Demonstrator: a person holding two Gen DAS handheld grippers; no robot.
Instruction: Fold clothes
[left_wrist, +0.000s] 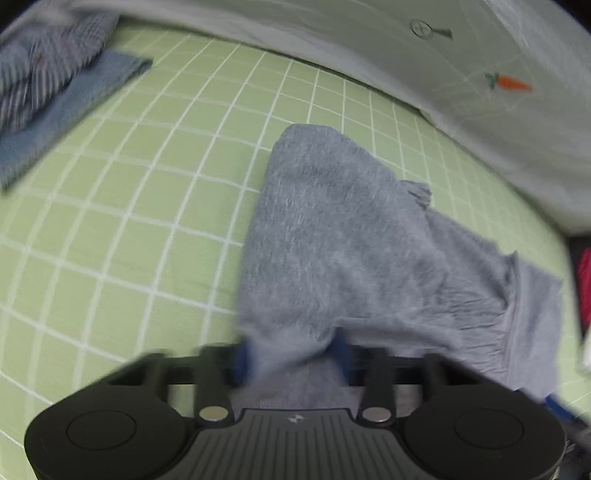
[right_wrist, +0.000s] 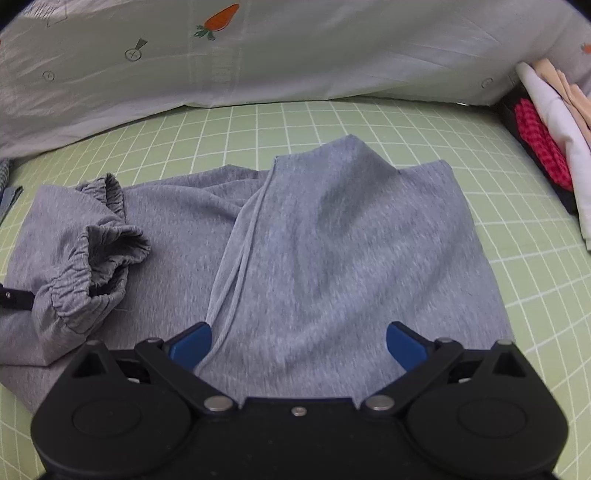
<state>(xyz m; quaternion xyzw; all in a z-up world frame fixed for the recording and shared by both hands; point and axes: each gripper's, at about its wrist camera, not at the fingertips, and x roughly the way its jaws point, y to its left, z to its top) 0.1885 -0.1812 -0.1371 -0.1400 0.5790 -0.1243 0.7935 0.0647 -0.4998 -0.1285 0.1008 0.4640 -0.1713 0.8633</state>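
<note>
- Left wrist view: the left gripper is clamped on a bunched fold of the grey garment, which spreads toward 2 o'clock across the green checked bed sheet. Best to lift slowly and keep the edge taut. Blur hides the blue pads' contact.
- Right wrist view: the right gripper stands apart over the cloth, its drawstring at 11 o'clock; the elastic cuff lies at 9. The near hem is hidden.

A grey knit garment with an elastic gathered cuff and a drawcord lay rumpled, partly folded over itself, on the green checked bed sheet.
</note>
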